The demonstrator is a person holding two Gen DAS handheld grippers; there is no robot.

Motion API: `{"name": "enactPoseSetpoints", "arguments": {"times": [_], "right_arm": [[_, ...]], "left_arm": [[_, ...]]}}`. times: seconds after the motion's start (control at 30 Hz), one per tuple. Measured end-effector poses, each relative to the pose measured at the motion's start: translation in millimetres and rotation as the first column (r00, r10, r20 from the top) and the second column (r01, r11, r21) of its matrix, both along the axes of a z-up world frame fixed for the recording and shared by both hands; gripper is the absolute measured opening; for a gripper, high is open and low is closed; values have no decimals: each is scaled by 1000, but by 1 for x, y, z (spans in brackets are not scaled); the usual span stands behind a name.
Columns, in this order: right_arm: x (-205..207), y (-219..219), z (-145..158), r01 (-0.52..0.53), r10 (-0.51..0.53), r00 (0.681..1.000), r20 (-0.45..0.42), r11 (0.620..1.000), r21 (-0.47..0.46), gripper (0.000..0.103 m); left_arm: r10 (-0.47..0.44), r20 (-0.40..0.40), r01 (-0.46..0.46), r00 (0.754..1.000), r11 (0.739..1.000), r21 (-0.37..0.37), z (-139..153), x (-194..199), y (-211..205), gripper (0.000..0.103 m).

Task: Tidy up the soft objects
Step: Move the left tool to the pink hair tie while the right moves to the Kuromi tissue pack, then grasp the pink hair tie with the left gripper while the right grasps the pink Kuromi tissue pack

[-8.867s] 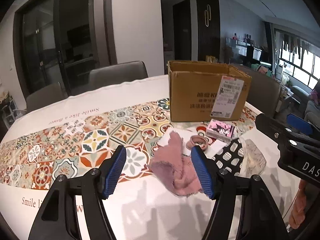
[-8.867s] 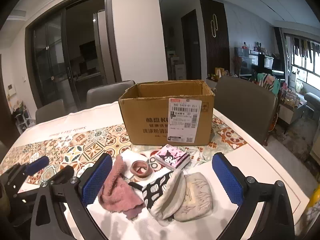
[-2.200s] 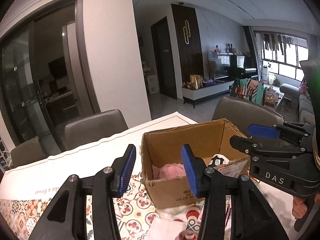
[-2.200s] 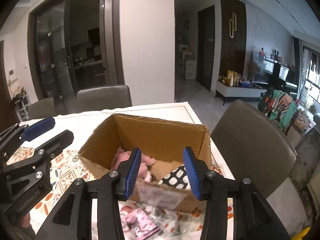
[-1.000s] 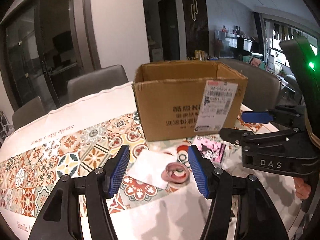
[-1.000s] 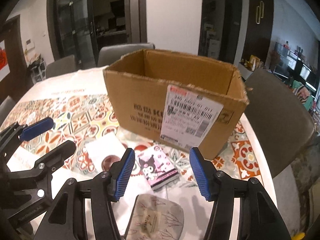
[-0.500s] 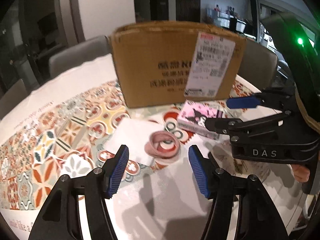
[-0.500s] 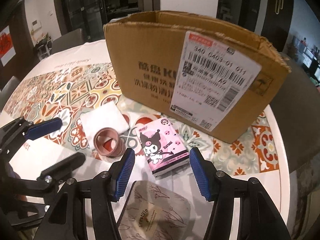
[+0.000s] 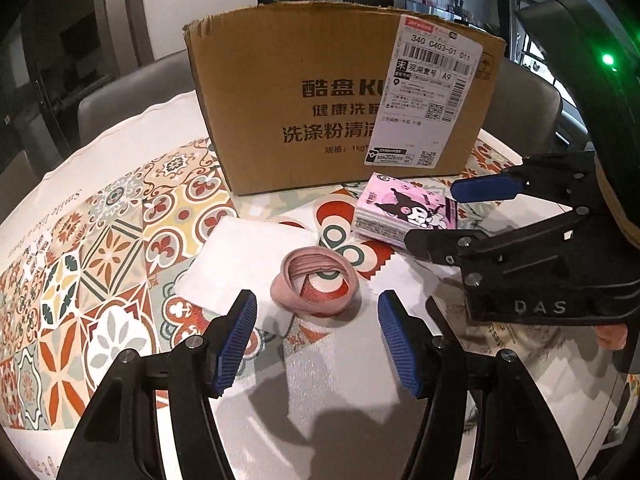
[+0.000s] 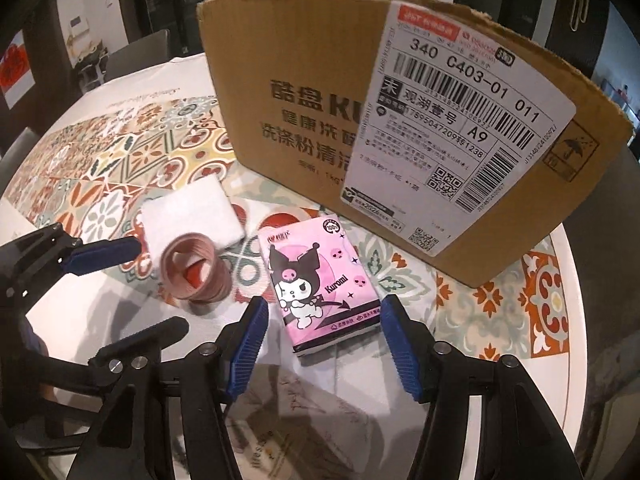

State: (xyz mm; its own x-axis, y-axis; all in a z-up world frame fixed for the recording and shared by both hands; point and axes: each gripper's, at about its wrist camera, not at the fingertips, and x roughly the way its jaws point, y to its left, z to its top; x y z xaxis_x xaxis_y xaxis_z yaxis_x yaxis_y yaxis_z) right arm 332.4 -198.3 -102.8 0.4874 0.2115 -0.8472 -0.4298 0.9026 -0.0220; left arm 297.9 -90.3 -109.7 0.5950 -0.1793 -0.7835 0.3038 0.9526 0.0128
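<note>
A pink coiled band [image 9: 316, 284] lies on the table just ahead of my open, empty left gripper [image 9: 318, 344]; it also shows in the right wrist view [image 10: 196, 268]. A pink Kuromi tissue pack [image 10: 320, 284] lies between the fingers of my open, empty right gripper [image 10: 322, 340], not touching them; in the left wrist view the pack [image 9: 404, 212] sits by the right gripper's fingers [image 9: 480, 192]. A white folded cloth [image 9: 244, 264] lies to the left of the band. A beige pouch [image 10: 292, 420] lies under the right gripper. The cardboard box [image 9: 340, 104] stands behind.
The round table carries a patterned tile runner [image 9: 100, 248] on a white cloth. Grey chairs [image 9: 132, 96] stand behind the table. The table's right edge [image 10: 576, 320] is near the box.
Both grippers have come down from over the box and moved closer to the table; the left one now frames the pink band, the right one the tissue pack. The pink towel and spotted pouch went into the box.
</note>
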Motion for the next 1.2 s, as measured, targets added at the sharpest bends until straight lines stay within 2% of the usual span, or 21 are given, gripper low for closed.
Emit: {"name": "enactPoseSetpoints", "arguments": {"times": [0.43, 0.7, 0.77, 0.83, 0.87, 1.2], "right_arm": [[19, 0, -10, 11, -11, 1000, -15, 1000, 14, 68], [21, -3, -17, 34, -32, 998, -48, 998, 43, 67], [19, -3, -19, 37, -35, 998, -53, 998, 45, 66], [18, -3, -20, 39, -36, 998, -55, 998, 47, 58], [17, -3, -20, 40, -37, 998, -57, 998, 51, 58], [3, 4, -10, 26, -25, 1000, -8, 999, 39, 57]], "left_arm": [[13, -7, -13, 1000, 1000, -4, -11, 29, 1, 61], [13, -30, -13, 999, 1000, -25, -18, 36, 2, 36], [8, -33, -9, 999, 999, -31, -16, 30, -1, 24], [4, -32, -5, 999, 999, -32, -16, 30, -1, 16], [7, -31, -8, 1000, 999, -34, -16, 29, 0, 12], [30, -5, -30, 1000, 996, -84, -2, 19, 7, 9]]}}
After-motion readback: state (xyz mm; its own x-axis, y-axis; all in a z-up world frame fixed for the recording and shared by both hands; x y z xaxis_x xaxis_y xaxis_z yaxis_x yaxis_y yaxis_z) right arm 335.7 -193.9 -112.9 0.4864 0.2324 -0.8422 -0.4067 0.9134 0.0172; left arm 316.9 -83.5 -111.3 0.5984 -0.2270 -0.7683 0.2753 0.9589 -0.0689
